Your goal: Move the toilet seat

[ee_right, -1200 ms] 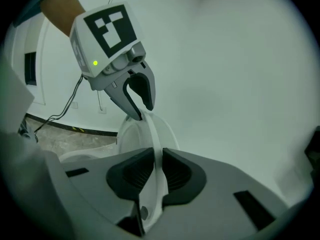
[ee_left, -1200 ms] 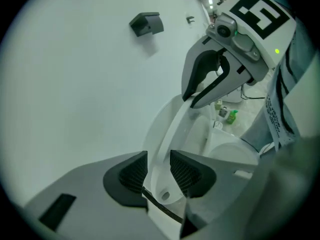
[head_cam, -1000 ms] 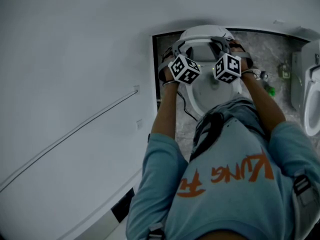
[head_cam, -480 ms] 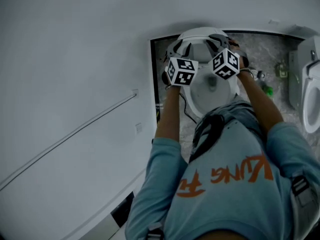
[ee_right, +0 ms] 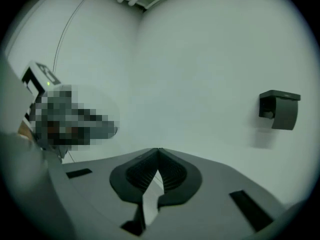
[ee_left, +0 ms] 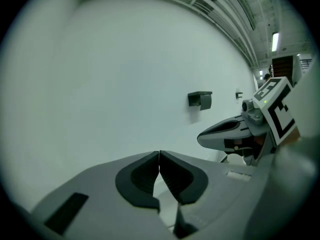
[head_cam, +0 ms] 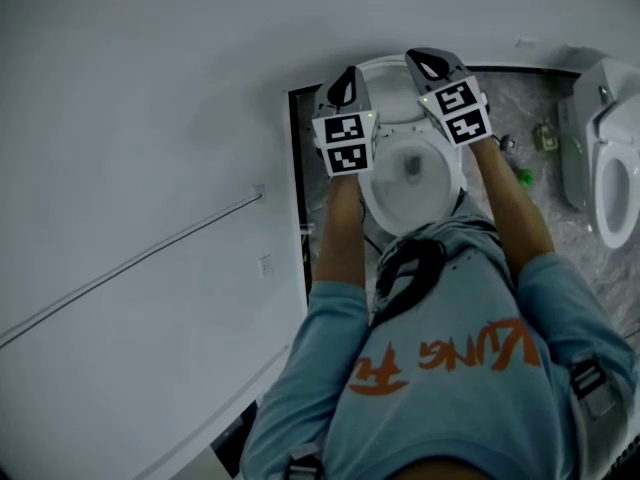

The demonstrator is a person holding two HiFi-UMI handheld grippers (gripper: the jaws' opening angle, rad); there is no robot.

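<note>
White porcelain sits at the centre of the head view: the toilet bowl (head_cam: 412, 173) lies open below the person's arms. The toilet seat (head_cam: 388, 76) shows only as a pale arc at the back of the bowl, between the two raised grippers. Whether it stands fully upright I cannot tell.

That view shows the left gripper (head_cam: 347, 72) and the right gripper (head_cam: 417, 55) from behind, so their jaws are hard to judge there. It alone takes in the grey stone floor (head_cam: 545, 108), a second toilet (head_cam: 612, 173) off to the right and the person's blue shirt (head_cam: 450, 368).

The left gripper view settles its own state. The left gripper (ee_left: 159, 154) has just been closing, and its dark pads (ee_left: 142, 176) now meet tip to tip with nothing between them. Beyond them are a bare white wall (ee_left: 125, 74), a black holder (ee_left: 200, 99) and the right gripper (ee_left: 202, 138) alongside.

The right gripper view shows the right gripper (ee_right: 159, 150) likewise just closed, tips together and empty. The holder (ee_right: 279, 109) hangs on the wall (ee_right: 200, 59) at the right.
</note>
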